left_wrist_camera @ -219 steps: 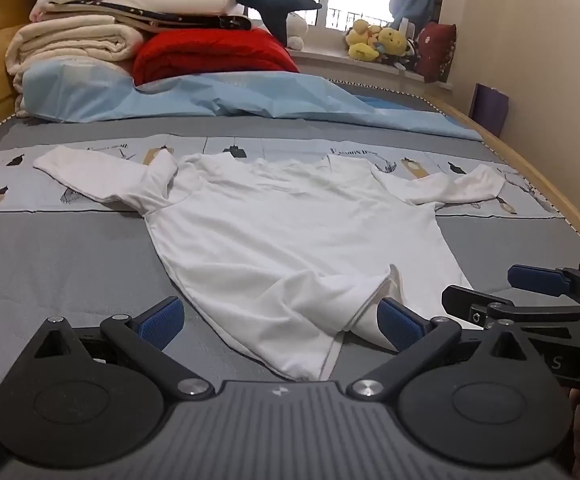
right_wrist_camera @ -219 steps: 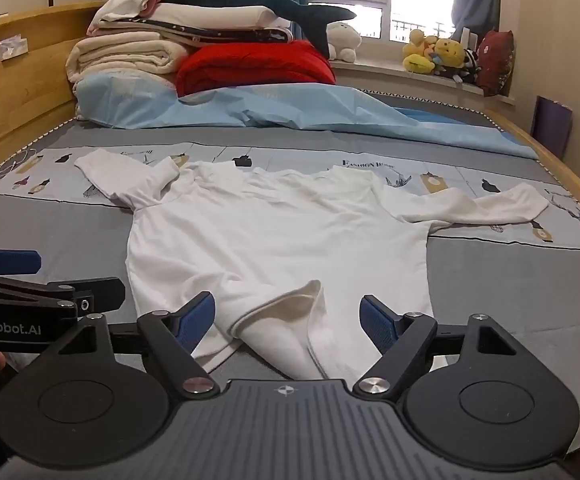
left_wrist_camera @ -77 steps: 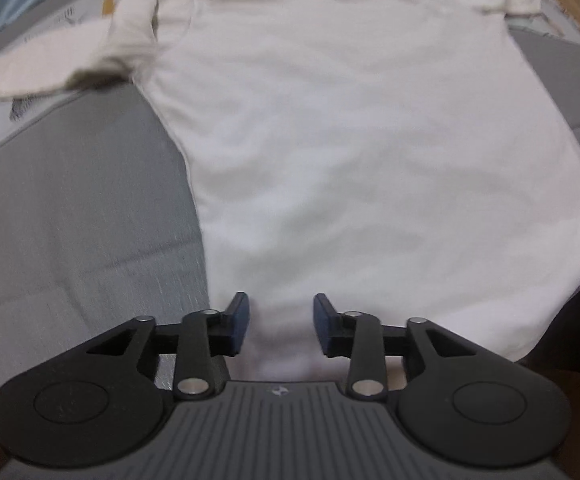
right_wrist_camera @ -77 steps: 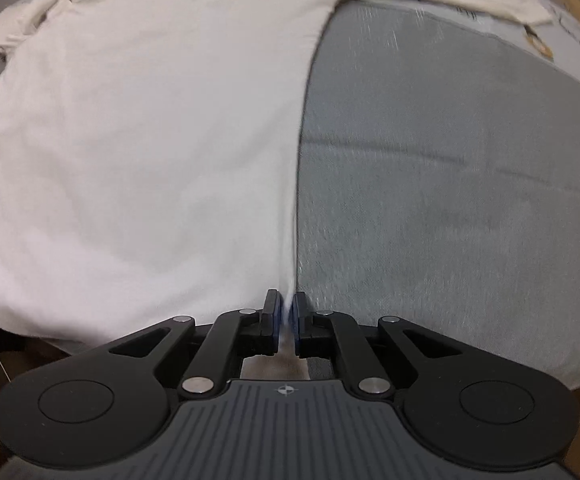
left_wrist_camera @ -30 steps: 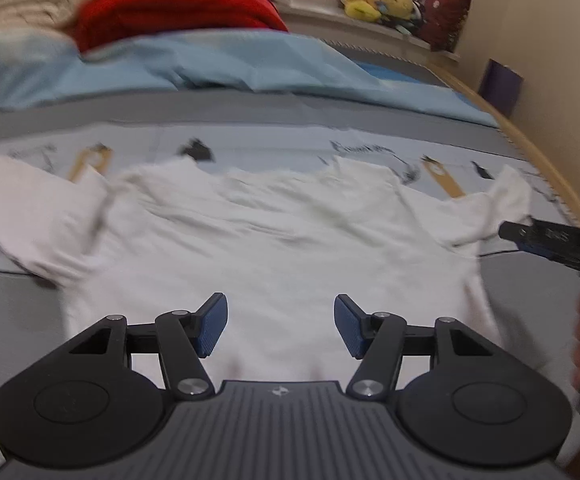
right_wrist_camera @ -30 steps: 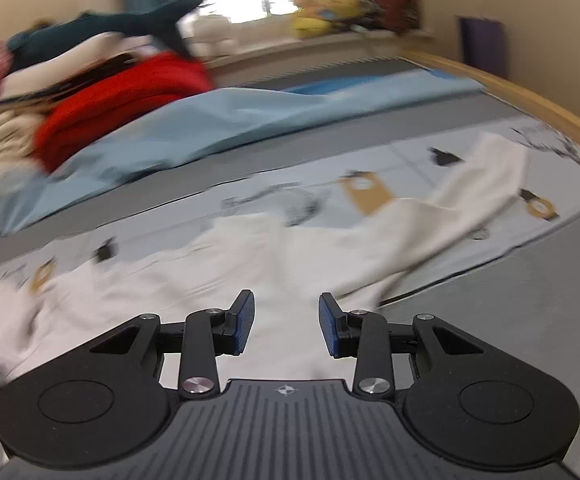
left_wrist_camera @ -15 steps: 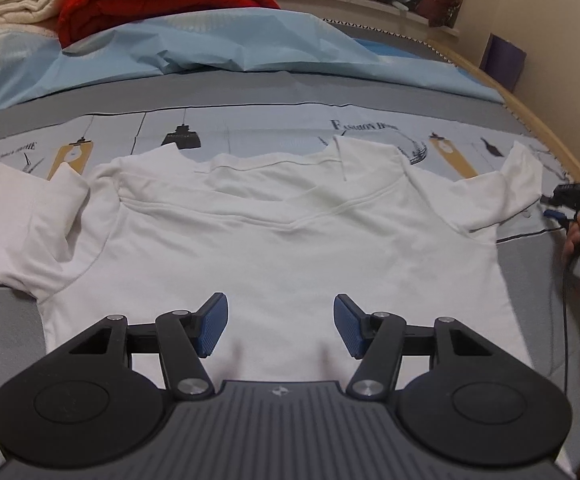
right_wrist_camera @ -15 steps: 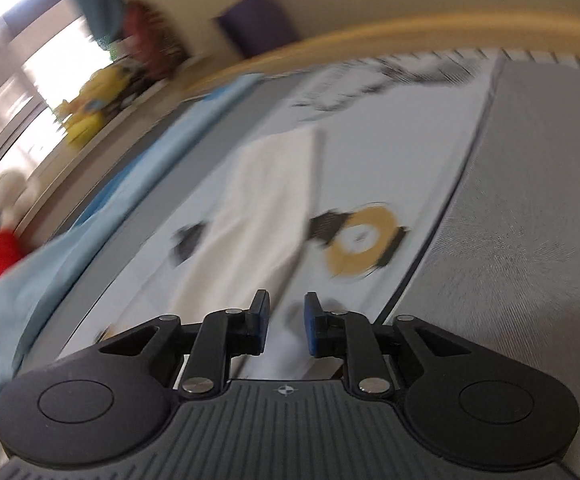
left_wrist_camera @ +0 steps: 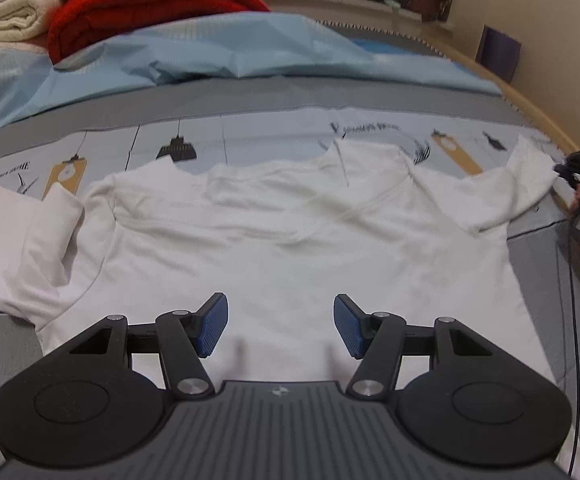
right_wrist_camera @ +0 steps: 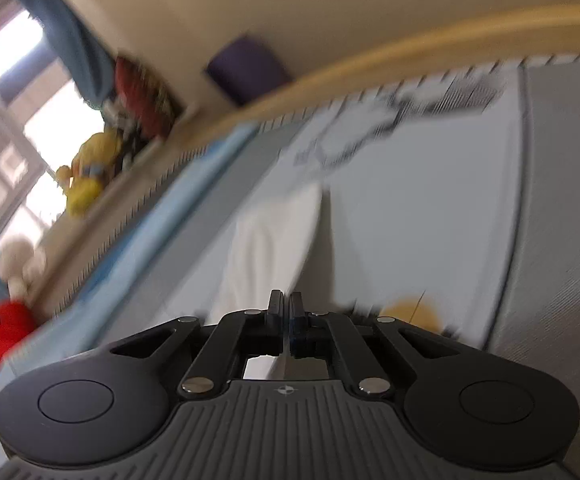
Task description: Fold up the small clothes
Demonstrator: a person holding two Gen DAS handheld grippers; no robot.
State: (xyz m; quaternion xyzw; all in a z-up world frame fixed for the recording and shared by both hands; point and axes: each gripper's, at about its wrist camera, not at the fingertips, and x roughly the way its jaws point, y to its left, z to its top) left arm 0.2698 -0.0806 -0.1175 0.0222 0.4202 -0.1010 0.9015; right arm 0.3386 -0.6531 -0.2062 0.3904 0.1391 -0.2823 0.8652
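- Lay spread flat on grey patterned bedsheet (left_wrist_camera: 17, 344): white long-sleeved cotton shirt (left_wrist_camera: 290, 248).
- Hovered open, empty, at six o'clock: left gripper (left_wrist_camera: 279, 326).
- Pinched shut on right sleeve cuff (right_wrist_camera: 273, 236), three o'clock: right gripper (right_wrist_camera: 285, 320).
- Likely next: sleeve folded inward toward nine o'clock.

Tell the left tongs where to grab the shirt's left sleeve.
Grip the cuff end of the left sleeve, coming in from the outer left side, low along the bed. The sleeve lies flat and spread away from the shirt, so its free end probably lifts cleanly inward. The left tongs are open over the hem; the right tongs look shut on the right sleeve.
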